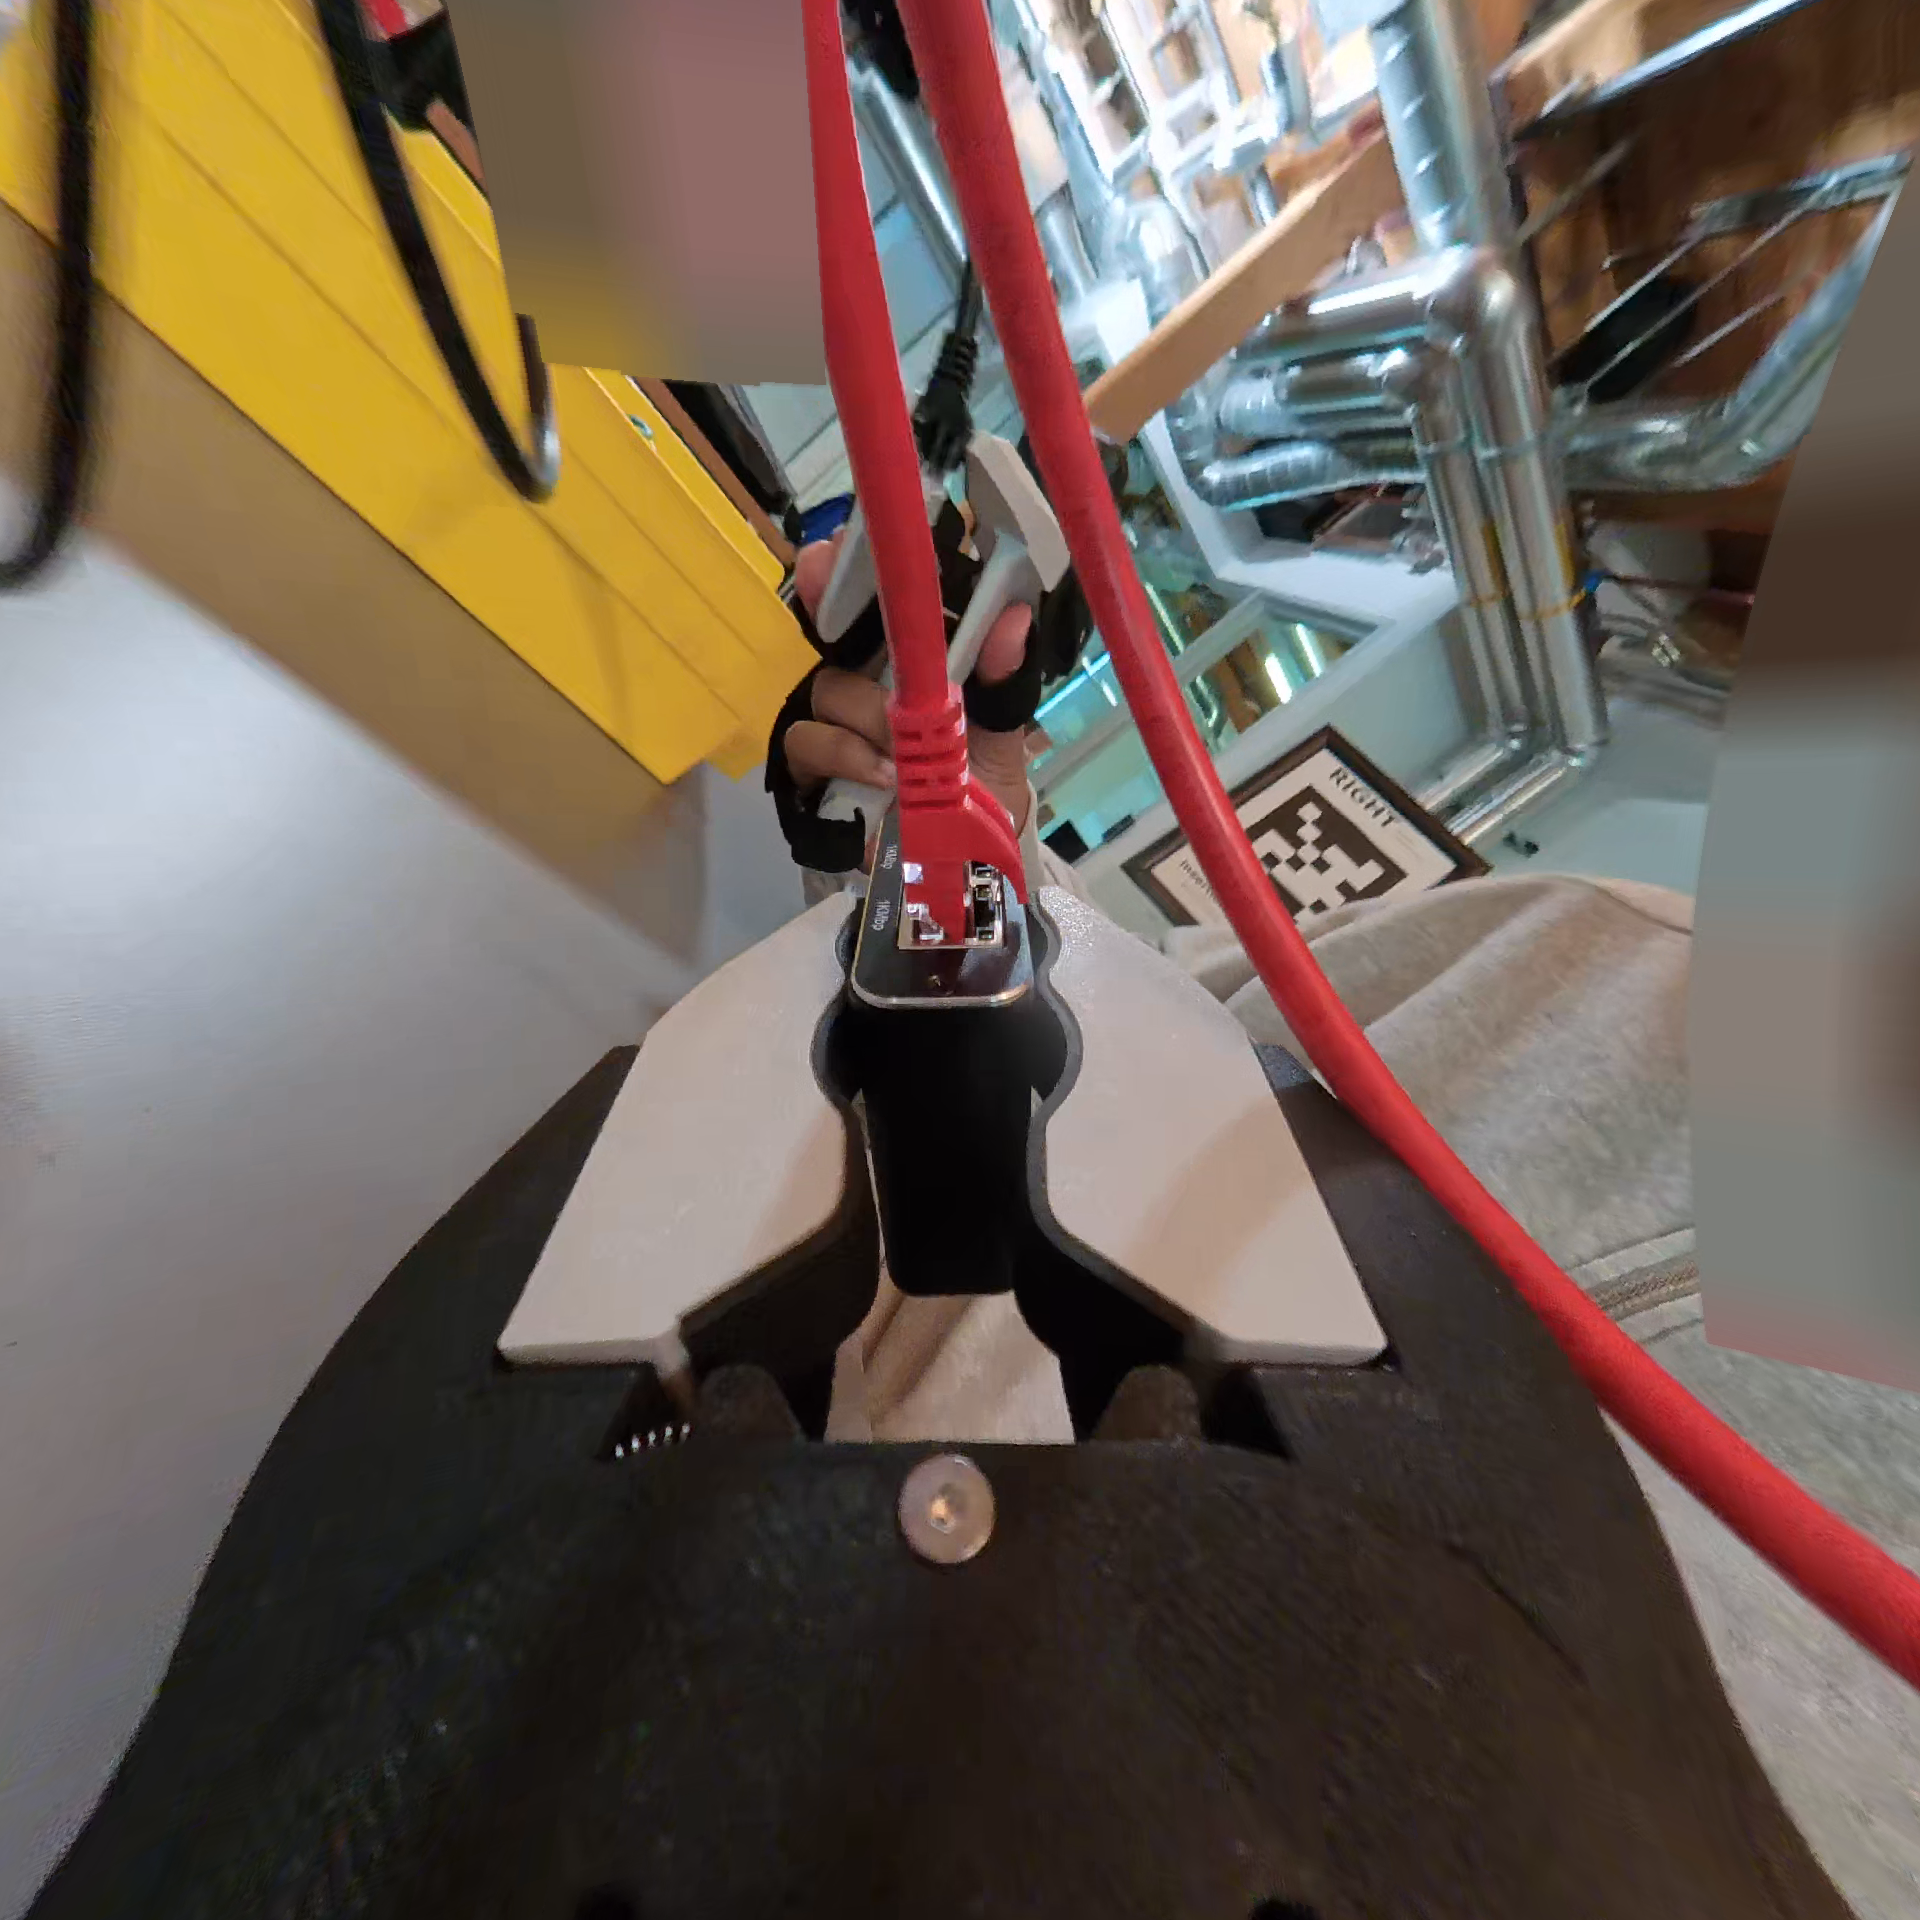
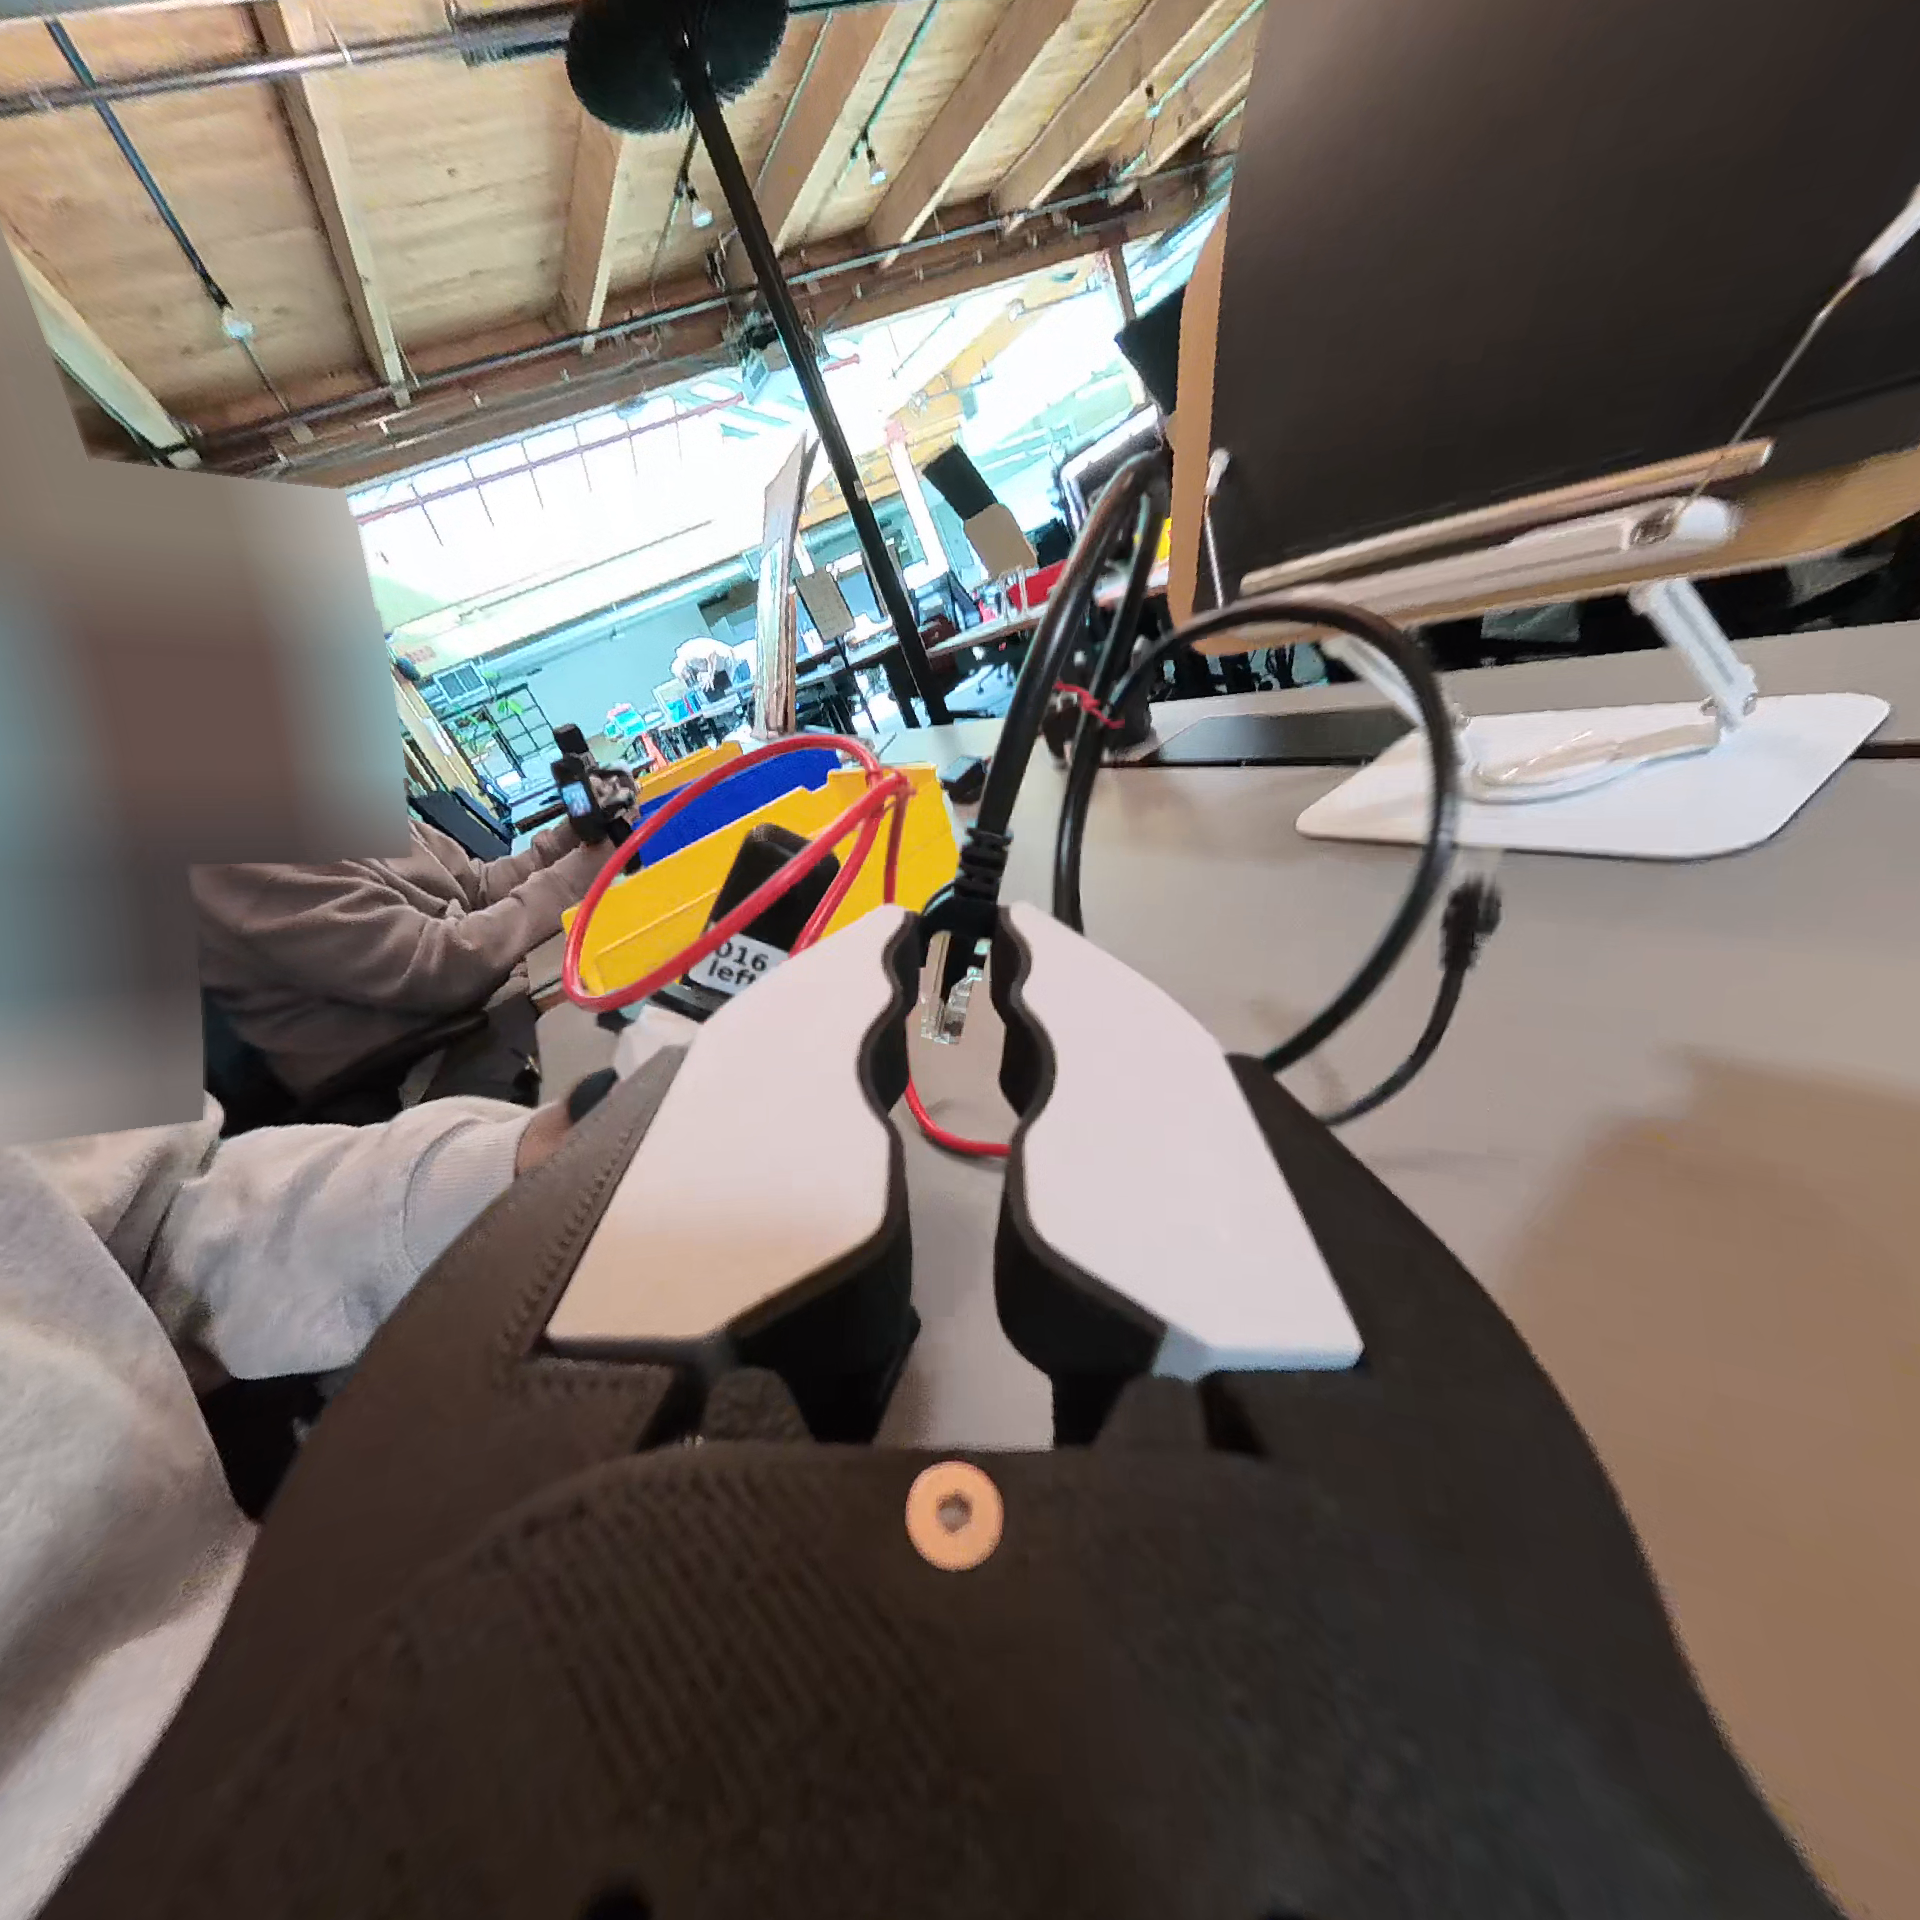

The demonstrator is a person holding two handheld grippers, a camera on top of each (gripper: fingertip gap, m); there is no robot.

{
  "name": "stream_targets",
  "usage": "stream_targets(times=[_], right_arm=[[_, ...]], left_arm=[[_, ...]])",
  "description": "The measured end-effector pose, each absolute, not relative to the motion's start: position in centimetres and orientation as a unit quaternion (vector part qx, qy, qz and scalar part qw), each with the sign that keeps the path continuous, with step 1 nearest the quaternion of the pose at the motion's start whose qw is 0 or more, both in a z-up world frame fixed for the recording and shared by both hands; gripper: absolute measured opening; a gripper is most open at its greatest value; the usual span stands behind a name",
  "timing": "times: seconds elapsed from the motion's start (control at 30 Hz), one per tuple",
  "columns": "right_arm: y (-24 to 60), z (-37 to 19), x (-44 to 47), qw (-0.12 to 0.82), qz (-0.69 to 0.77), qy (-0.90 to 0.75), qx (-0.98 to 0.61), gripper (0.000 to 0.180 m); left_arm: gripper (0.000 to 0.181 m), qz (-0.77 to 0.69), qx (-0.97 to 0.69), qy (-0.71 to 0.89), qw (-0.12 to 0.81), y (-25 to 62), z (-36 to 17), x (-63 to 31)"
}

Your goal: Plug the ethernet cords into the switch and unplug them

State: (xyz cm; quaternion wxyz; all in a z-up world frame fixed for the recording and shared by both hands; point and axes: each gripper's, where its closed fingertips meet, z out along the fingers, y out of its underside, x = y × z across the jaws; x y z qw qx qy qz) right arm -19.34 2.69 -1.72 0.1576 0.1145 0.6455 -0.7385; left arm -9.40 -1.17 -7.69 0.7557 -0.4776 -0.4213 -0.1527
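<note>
My left gripper [image 1: 943, 971] is shut on a small black switch [image 1: 940, 1049], held upright with its ports facing away from me. A red ethernet cord [image 1: 883, 436] is plugged into one port by its red plug [image 1: 935, 790]; its other length [image 1: 1195, 748] loops down to the right. My right gripper [image 2: 958, 961] is shut on the black ethernet cord's boot [image 2: 977, 862], with the clear plug [image 2: 948, 1003] pointing back between the fingers. The black cord [image 2: 1423, 727] loops over the table, its other plug [image 2: 1467, 914] hanging free. The right gripper also shows in the left wrist view [image 1: 956, 499], beyond the switch.
A yellow bin [image 1: 436, 416] stands left of the switch; it also shows in the right wrist view [image 2: 665, 914] with red cord [image 2: 727, 790] looped over it. A monitor on a white stand [image 2: 1590, 769] sits far right on the grey table [image 2: 1558, 1039]. A person's grey sleeve [image 2: 343, 1195] is at left.
</note>
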Motion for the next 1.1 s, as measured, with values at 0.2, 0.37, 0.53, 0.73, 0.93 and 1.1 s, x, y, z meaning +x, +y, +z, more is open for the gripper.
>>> stream_targets(times=[0.2,0.37,0.53,0.73,0.93,1.1], right_arm=[[5.4,3.3,-19.6,0.116,-0.776,0.614,0.089,0.013],[9.6,9.8,-19.8,0.03,-0.794,0.604,0.06,0.013],[16.0,12.1,-21.3,-0.03,-0.815,0.571,0.091,0.013],[21.9,7.0,-24.1,-0.062,-0.787,0.599,0.136,0.013],[23.9,0.0,-27.7,-0.048,-0.723,0.661,0.194,0.014],[24.9,-1.9,-29.4,-0.033,-0.717,0.656,0.231,0.013]], left_arm=[[0.027,-0.161,-0.469,-0.43,0.755,-1.4,-8.0,-9.6],[0.027,-0.168,-0.478,-0.426,0.75,-0.6,-8.2,-9.4],[0.028,-0.168,-0.477,-0.43,0.748,-0.4,-8.4,-9.4],[0.027,-0.172,-0.476,-0.439,0.742,0.0,-9.1,-9.6],[0.027,-0.17,-0.484,-0.439,0.738,0.5,-9.3,-9.7],[0.027,-0.17,-0.489,-0.434,0.738,0.6,-9.1,-9.4]])
